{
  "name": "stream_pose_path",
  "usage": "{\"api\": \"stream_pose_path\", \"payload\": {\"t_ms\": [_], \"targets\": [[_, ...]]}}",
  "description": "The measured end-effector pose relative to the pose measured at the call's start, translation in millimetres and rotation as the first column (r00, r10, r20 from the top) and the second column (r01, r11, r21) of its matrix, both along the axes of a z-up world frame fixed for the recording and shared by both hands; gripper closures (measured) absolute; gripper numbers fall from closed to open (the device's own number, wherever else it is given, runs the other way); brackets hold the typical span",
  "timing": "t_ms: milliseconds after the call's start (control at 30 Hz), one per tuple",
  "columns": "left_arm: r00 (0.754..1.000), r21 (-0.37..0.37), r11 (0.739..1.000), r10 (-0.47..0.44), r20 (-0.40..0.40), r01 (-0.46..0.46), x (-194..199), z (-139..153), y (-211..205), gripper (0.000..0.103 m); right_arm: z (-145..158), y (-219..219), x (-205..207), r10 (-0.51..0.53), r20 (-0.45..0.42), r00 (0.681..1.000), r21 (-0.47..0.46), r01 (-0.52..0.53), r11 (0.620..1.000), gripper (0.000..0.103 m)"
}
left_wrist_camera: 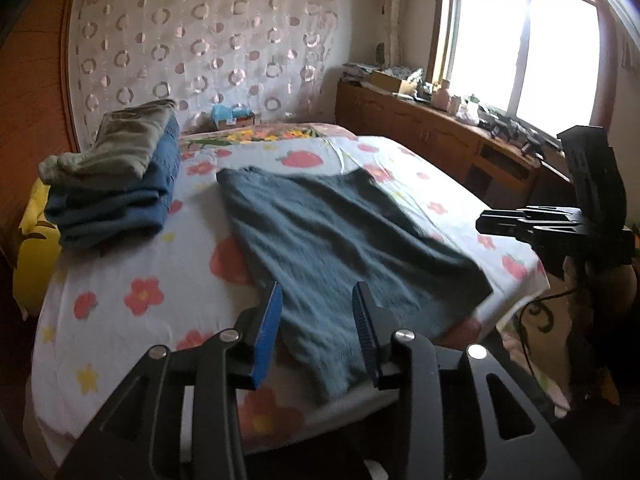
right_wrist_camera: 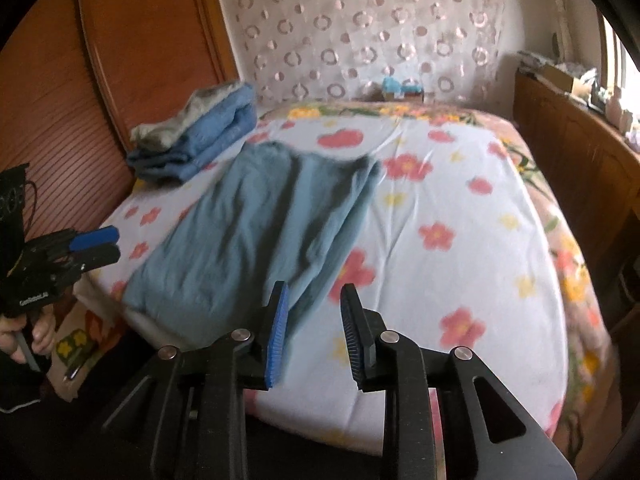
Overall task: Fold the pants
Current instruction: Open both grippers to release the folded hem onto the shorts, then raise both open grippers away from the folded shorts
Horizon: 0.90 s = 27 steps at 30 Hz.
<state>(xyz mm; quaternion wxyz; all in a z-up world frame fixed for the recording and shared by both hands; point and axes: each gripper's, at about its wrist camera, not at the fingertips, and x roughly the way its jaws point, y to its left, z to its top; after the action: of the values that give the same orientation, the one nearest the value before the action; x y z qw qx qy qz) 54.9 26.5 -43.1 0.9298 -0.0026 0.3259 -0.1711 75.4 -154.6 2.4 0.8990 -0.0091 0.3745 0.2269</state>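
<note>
Grey-blue pants lie flat on the flowered bed sheet, running from mid-bed to the near edge; they also show in the right wrist view. My left gripper is open and empty, hovering above the pants' near end. My right gripper is open and empty above the pants' near right edge. The right gripper shows at the right in the left wrist view. The left gripper shows at the left in the right wrist view.
A stack of folded clothes sits at the bed's back left, also in the right wrist view. A wooden headboard is at the left. A wooden cabinet with clutter stands under the window at the right.
</note>
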Motion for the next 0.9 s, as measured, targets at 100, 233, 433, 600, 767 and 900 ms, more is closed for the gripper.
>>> {"api": "stream_pose_path", "payload": {"t_ms": [100,233,433,600,767,900], "targets": [[1.0,-0.016,1.0,0.003,0.01,-0.003,13.0,2.7,-1.3,0.068,8.5,-1.7,22.3,-0.003,0.028,1.0,0.002,0.003,1.0,0.077],[1.0,-0.014,1.0,0.009,0.023,-0.009,24.0,3.8,-5.6,0.068,15.0,1.2,54.0,0.0,0.039,0.999,0.009,-0.001,1.0,0.077],[1.0,-0.034,0.999,-0.007,0.017,0.008,33.1,-1.0,-10.5,0.068,8.4,13.0,99.8,0.023,0.007,1.0,-0.008,-0.023,1.0,0.078],[1.0,-0.039,0.999,0.009,0.001,-0.009,35.9,-8.5,-10.3,0.068,-4.5,23.1,132.2,0.03,-0.036,0.999,-0.041,-0.032,0.999,0.078],[1.0,-0.032,0.999,0.021,-0.009,-0.021,38.1,-13.2,-8.6,0.068,-17.8,29.9,163.6,0.015,-0.065,0.998,-0.066,-0.019,0.998,0.078],[0.999,-0.025,0.999,0.029,-0.018,-0.029,39.1,-17.7,-6.3,0.068,-30.6,29.8,184.0,-0.013,-0.093,0.996,-0.069,0.006,0.998,0.078]]}}
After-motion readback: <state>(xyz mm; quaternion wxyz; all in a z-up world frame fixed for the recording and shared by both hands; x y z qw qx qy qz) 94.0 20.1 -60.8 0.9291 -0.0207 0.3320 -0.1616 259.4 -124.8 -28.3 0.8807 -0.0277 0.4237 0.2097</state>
